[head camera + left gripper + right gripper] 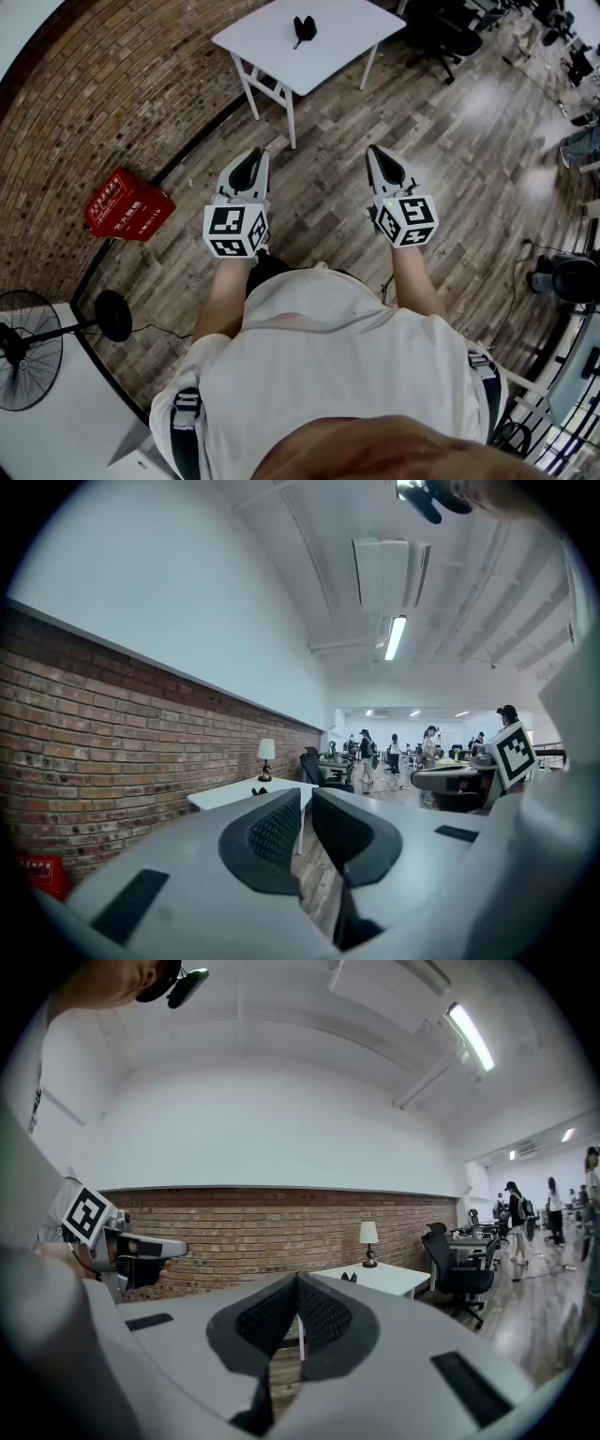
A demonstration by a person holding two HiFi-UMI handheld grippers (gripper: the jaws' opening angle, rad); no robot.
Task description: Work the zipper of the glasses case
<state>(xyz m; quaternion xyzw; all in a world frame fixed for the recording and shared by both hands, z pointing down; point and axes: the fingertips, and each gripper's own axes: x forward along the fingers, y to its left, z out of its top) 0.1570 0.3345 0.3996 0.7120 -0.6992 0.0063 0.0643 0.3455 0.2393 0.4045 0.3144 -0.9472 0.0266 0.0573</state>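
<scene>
Head view, left gripper (249,161): held out in front of the person's body over the wooden floor (328,187), pointing ahead toward the counter (347,37).
Head view, right gripper (382,161): level with the left one and well apart from it, pointing the same way.
Head view, glasses case (304,28): a small dark thing lying on the white counter, well ahead of both grippers and touched by neither.
Head view, surroundings: a red crate (128,204) on the floor by the brick wall (84,103); a standing fan (28,349) at lower left.
Left gripper view, jaws: clenched to a thin slit, with nothing between them.
Left gripper view, glasses case: a tiny dark shape on the far counter beyond the jaw tips, near a table lamp (266,758).
Left gripper view, background: the brick wall at left; people standing far off in the open office; the right gripper's marker cube at the right edge.
Right gripper view, jaws: pressed together and empty.
Right gripper view, glasses case: small and dark on the counter beside the lamp, far past the jaws.
Right gripper view, surroundings: the left gripper at the left edge; a black office chair (459,1269) right of the counter.
</scene>
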